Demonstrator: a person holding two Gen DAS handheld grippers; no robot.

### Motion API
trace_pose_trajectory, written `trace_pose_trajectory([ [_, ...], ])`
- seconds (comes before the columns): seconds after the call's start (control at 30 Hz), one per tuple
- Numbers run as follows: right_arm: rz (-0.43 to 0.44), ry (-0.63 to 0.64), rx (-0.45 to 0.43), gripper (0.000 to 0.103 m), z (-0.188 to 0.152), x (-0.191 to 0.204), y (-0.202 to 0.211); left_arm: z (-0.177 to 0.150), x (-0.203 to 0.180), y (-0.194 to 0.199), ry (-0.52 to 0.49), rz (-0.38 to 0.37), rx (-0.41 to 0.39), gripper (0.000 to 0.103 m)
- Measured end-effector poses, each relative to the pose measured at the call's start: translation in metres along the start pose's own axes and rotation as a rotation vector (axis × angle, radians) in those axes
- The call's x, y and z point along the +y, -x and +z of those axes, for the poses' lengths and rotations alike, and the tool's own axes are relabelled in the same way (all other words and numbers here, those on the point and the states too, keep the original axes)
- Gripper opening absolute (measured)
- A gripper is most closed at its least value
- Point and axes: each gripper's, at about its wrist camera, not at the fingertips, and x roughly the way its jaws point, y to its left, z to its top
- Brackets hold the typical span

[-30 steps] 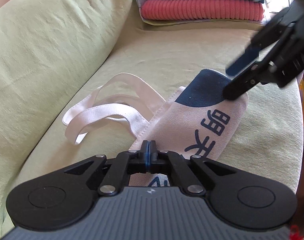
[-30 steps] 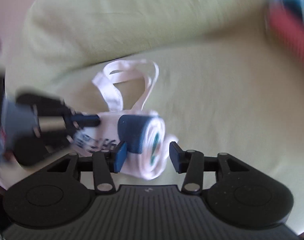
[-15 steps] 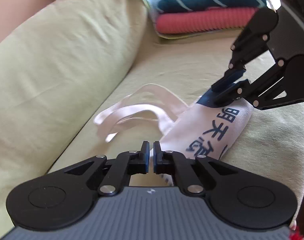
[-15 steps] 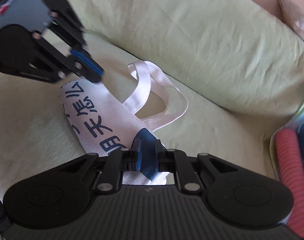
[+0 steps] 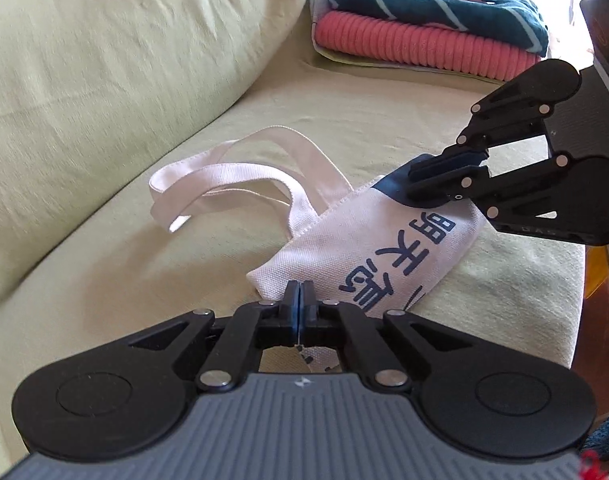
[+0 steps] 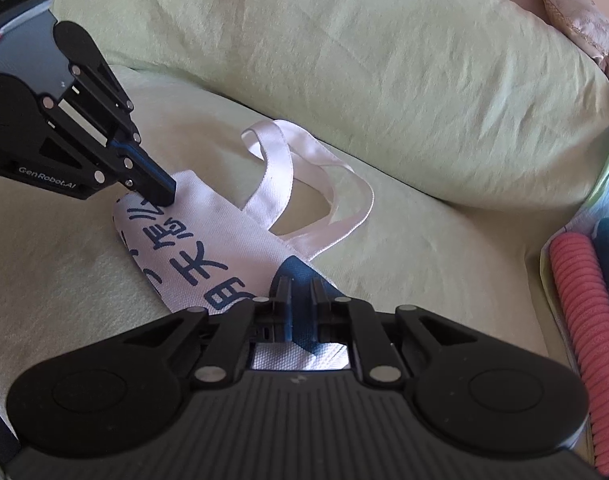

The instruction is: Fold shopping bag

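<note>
Canvas shopping bag [image 5: 368,248], folded narrow, lies on the sofa seat [image 5: 224,120]: light, limp, best held at its ends. Left gripper [image 5: 299,307] and right gripper [image 6: 300,292] each clamp one end.

The folded white woven-canvas shopping bag with navy print [image 5: 388,236] looks coarse and matt, its flat webbing handles [image 5: 240,168] the same weave. The pale green sofa cover [image 5: 104,80] is soft, faintly wrinkled cloth. A coral ribbed towel [image 5: 420,46] looks plush. Both black grippers [image 5: 299,300] [image 6: 300,292] are matt plastic with shiny metal rivets.
</note>
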Motion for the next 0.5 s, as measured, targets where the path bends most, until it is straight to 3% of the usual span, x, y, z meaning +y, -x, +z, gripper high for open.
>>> trace_pose_trajectory([
  [0.07, 0.001, -0.023, 0.004, 0.01, 0.001, 0.0, -0.002, 0.004, 0.0, -0.002, 0.009, 0.016, 0.004, 0.0],
  [0.2, 0.033, -0.084, 0.017, 0.01, 0.004, -0.009, -0.004, 0.03, 0.0, 0.008, 0.126, 0.067, 0.082, 0.0],
  [0.3, 0.051, -0.122, 0.022, 0.01, 0.005, -0.015, -0.003, 0.046, -0.007, 0.011, 0.127, 0.129, 0.12, 0.0],
  [0.5, 0.086, -0.188, 0.019, 0.01, 0.005, -0.024, 0.0, 0.043, -0.015, -0.003, 0.117, 0.126, 0.155, 0.0],
])
